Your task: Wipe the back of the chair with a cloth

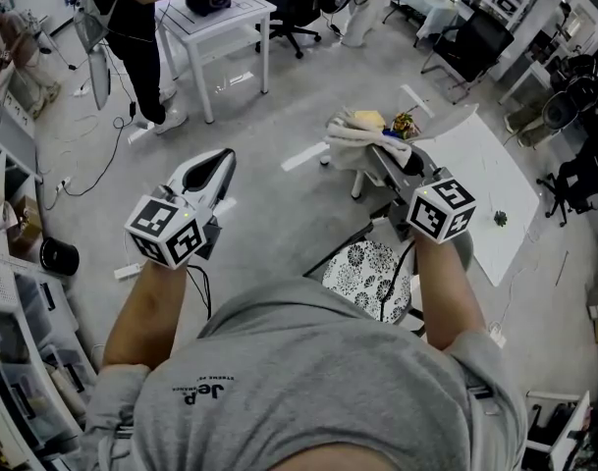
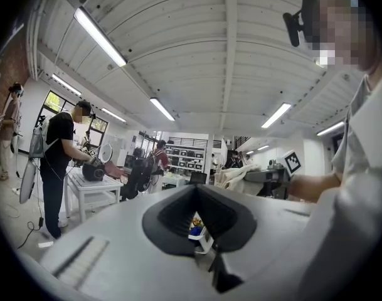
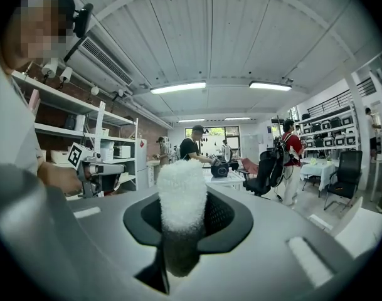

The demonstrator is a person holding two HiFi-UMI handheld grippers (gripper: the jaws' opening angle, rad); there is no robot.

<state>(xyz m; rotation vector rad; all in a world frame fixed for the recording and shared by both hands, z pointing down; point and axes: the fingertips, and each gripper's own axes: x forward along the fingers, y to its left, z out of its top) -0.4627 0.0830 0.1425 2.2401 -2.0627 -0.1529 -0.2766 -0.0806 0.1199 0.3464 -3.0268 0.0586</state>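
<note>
My right gripper point(image 1: 369, 137) is shut on a white fluffy cloth point(image 1: 357, 133), held out over the floor; the cloth point(image 3: 180, 187) stands up between the jaws in the right gripper view. Below my right arm is the chair, its black-and-white patterned seat point(image 1: 365, 266) partly hidden by the arm and by my body. I cannot pick out its back. My left gripper point(image 1: 216, 168) is held out at the left, apart from chair and cloth, and the jaws look shut with nothing in them point(image 2: 198, 196). Each gripper shows in the other's view: the left point(image 3: 96, 168), the right point(image 2: 266, 175).
A white table point(image 1: 242, 10) with a black device stands at the far left, a person in black point(image 1: 132, 18) beside it. Black office chairs point(image 1: 299, 8) are farther back. A white sheet point(image 1: 485, 180) lies on the floor at the right. Shelves point(image 1: 14, 302) and cables line the left edge.
</note>
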